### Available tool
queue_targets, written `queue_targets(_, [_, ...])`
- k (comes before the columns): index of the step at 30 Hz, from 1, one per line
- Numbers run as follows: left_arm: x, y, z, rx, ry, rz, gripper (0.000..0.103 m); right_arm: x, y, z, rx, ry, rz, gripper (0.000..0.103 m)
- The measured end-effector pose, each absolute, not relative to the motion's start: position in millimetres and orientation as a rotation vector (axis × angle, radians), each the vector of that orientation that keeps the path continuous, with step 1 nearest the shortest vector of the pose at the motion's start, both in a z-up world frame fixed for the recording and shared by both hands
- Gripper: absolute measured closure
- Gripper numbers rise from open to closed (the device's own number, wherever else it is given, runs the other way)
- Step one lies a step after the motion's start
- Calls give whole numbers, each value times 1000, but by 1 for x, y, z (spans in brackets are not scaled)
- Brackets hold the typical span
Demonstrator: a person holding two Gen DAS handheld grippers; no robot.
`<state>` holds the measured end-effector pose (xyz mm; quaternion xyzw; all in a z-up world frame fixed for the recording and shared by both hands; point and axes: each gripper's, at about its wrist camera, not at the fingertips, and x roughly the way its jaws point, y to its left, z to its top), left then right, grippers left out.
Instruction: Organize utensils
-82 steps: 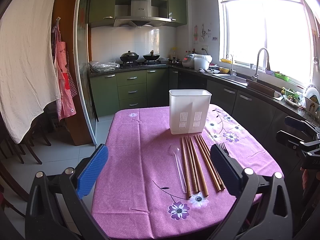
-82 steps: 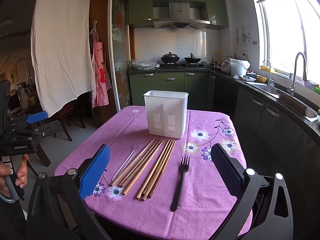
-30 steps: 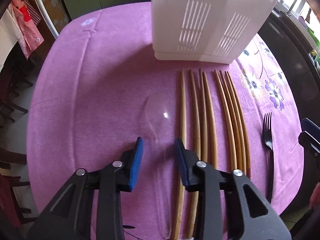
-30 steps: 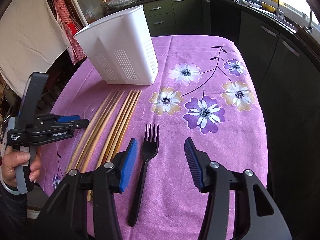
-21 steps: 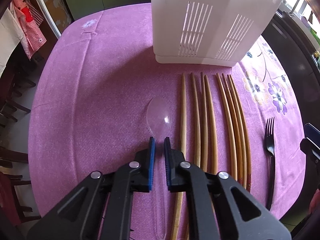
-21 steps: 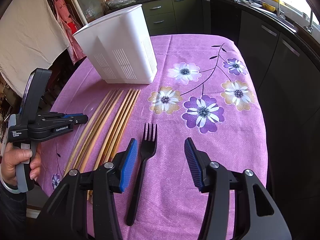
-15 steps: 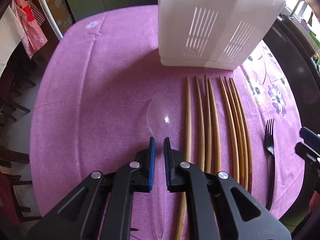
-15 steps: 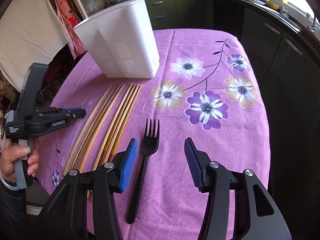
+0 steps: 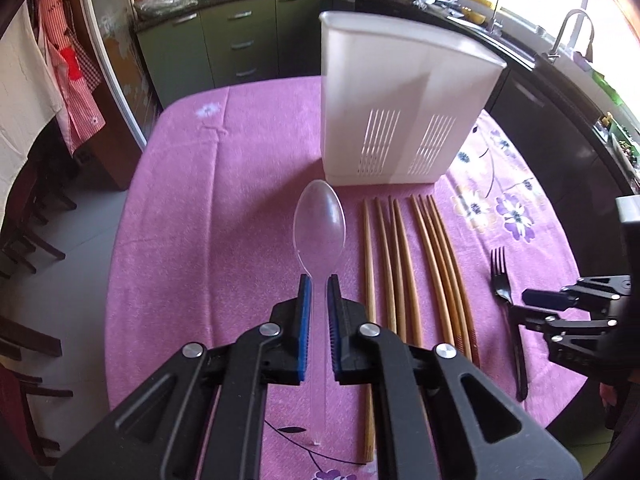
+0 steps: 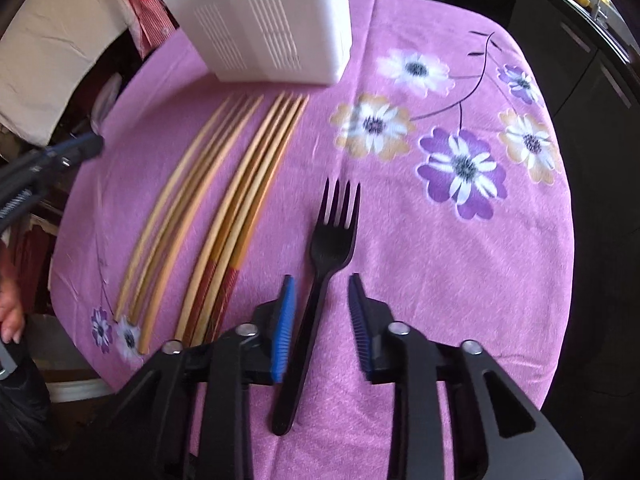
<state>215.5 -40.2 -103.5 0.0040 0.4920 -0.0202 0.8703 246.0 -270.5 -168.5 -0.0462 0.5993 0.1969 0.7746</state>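
Observation:
My left gripper [image 9: 316, 282] is shut on the handle of a clear plastic spoon [image 9: 319, 229] and holds it lifted above the purple cloth, bowl pointing at the white slotted utensil holder [image 9: 400, 108]. Several wooden chopsticks [image 9: 404, 264] lie side by side to its right. My right gripper [image 10: 320, 286] is open, its blue pads on either side of the handle of a black plastic fork [image 10: 324, 264] that lies flat on the cloth. The holder [image 10: 264, 24] and chopsticks [image 10: 224, 200] also show in the right wrist view.
The table [image 9: 240, 168] has a purple flowered cloth; its rounded front and right edges are close. Dark chairs [image 9: 24, 240] stand to the left, green kitchen cabinets [image 9: 240, 40] behind, a counter with sink [image 9: 560, 52] to the right.
My left gripper closed on the spoon and has raised it off the cloth. My right gripper has moved down and forward so that its open pads straddle the fork's handle.

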Motion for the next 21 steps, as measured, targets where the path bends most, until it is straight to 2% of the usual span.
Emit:
queue_targets(6, [205, -42, -96, 24, 991, -65, 95, 247, -260, -177, -151, 1338, 389, 81])
queue_targets(10, [201, -41, -93, 21, 975, -70, 95, 247, -255, -179, -163, 1322, 378, 93])
queue_targets(18, [191, -34, -81, 3, 940, -102, 95, 236, -262, -178, -86, 1266, 414, 93])
queue_targets(19, [189, -34, -76, 2, 931, -107, 99, 235, -266, -176, -58, 1250, 424, 93])
queue_targets(21, [187, -33, -68, -1, 916, -116, 101, 232, -273, -170, -7, 1218, 447, 93])
